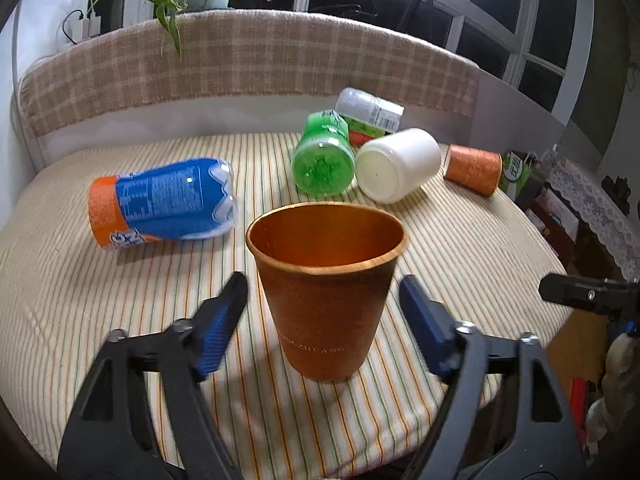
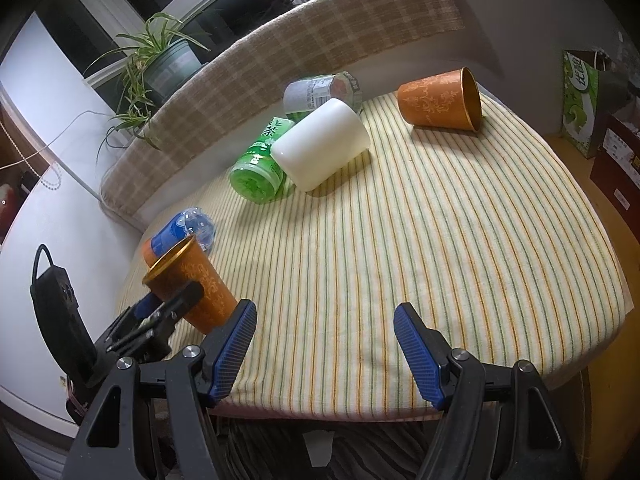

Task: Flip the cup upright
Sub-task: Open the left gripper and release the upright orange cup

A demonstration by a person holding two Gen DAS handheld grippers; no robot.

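Note:
An orange cup (image 1: 326,292) stands upright, mouth up, on the striped cloth between the fingers of my left gripper (image 1: 323,304). The jaws are open and stand apart from the cup on both sides. The same cup shows at the left in the right wrist view (image 2: 192,284). A second orange cup (image 1: 474,168) lies on its side at the far right of the table; it also shows in the right wrist view (image 2: 440,100). My right gripper (image 2: 325,332) is open and empty over the table's front edge.
A blue and orange bottle (image 1: 160,202), a green bottle (image 1: 324,156), a white cup (image 1: 398,164) and a grey-labelled bottle (image 1: 370,110) lie on their sides on the striped cloth (image 2: 440,240). A plaid cushion (image 1: 240,64) backs the table. A green box (image 2: 580,100) stands off the right edge.

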